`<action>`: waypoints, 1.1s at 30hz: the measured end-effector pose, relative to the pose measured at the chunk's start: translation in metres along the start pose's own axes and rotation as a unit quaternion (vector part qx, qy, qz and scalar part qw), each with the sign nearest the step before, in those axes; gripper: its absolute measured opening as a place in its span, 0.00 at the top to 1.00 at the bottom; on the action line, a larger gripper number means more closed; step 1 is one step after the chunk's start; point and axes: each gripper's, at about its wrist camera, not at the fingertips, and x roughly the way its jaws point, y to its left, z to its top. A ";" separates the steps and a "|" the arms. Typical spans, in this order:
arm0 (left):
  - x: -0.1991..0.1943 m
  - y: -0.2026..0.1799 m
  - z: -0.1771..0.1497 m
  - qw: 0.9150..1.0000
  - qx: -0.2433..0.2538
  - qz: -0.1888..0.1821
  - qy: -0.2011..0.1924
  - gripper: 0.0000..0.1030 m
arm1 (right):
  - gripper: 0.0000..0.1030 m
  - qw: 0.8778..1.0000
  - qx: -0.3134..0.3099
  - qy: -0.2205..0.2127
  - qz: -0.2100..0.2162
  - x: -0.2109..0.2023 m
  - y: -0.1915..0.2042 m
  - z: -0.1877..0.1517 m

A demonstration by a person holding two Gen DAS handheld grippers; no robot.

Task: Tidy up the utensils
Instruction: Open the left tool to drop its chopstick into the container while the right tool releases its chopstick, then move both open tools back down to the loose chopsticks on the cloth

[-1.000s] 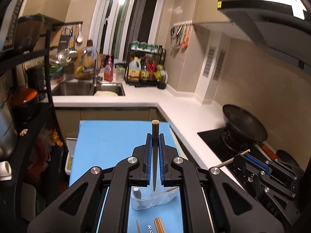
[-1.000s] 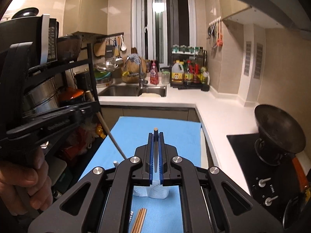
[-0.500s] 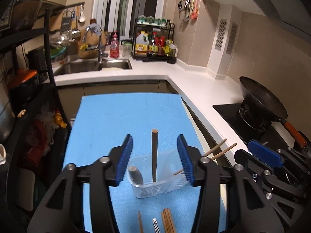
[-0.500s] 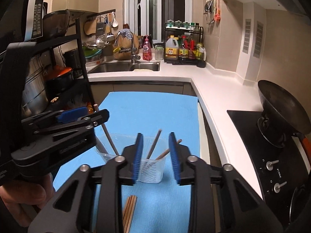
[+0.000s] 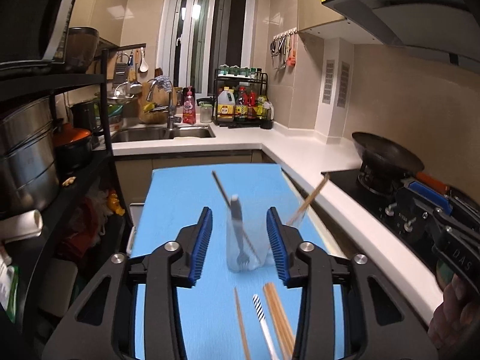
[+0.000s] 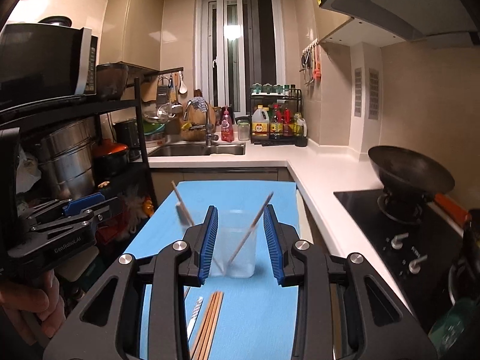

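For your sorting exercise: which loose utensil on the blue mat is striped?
The black-and-white striped utensil, lying between the single chopstick and the chopstick bundle; those are plain wood.

Clear cup upright on mat, chopsticks leaning inside; fork, apparently.

Left gripper: we see black frame, blue ribbed pads, silver screws.
Right gripper: we see the same black frame and blue pads.
Marking: "GenRobot.AI" in white.
Hand: bare skin.
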 end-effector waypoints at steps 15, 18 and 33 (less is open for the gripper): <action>0.009 0.008 -0.171 0.992 -0.045 0.006 0.115 0.90 | 0.86 0.986 0.073 0.145 0.040 0.028 0.002 -0.159; 0.015 0.020 -0.185 0.987 -0.077 0.007 0.143 0.90 | 0.85 0.977 0.087 0.188 0.051 0.042 0.005 -0.175; 0.029 0.018 -0.215 0.972 -0.116 -0.031 0.200 0.90 | 0.85 0.960 0.071 0.259 0.074 0.062 0.027 -0.205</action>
